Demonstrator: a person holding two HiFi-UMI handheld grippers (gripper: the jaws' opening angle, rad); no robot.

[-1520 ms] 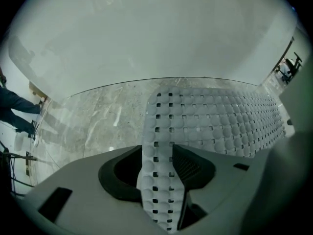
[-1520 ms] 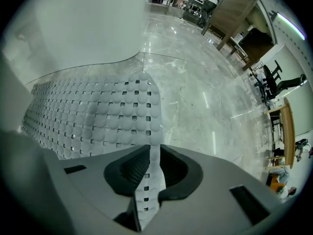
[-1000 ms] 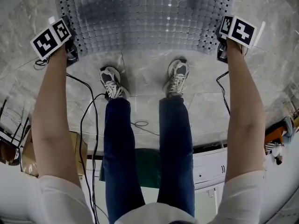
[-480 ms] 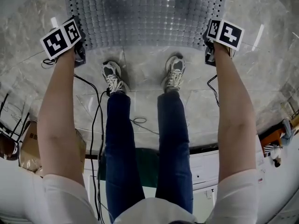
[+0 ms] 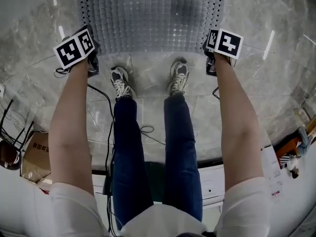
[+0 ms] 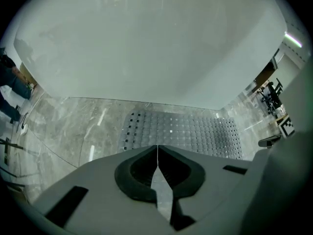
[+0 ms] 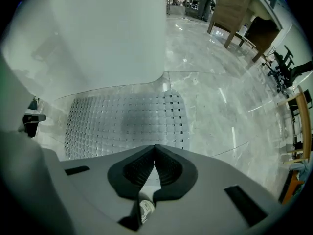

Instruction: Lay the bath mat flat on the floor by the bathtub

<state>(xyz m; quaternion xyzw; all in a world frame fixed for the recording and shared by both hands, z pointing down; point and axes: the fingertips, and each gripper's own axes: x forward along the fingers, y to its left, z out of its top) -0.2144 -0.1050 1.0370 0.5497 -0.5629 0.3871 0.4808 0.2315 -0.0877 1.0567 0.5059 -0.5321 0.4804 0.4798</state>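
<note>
The grey, grid-patterned bath mat (image 5: 153,19) lies flat on the marble floor, its far edge along the white bathtub wall (image 6: 146,48). My left gripper (image 5: 92,64) hangs above the floor just short of the mat's near left corner. My right gripper (image 5: 210,65) hangs just short of the near right corner. In the left gripper view the jaws (image 6: 157,147) are shut with nothing between them, the mat (image 6: 181,133) below and beyond. The right gripper (image 7: 155,147) is likewise shut and empty over the mat (image 7: 122,121).
The person's two shoes (image 5: 121,83) (image 5: 178,78) stand on the floor just behind the mat's near edge. Black cables (image 5: 106,127) trail on the left. A cardboard box (image 5: 34,152) sits lower left. Wooden furniture (image 7: 239,13) stands far off.
Both grippers have lifted away from the mat's near corners and drawn inward toward the feet. The mat looks smaller and farther off and stays flat on the floor.
</note>
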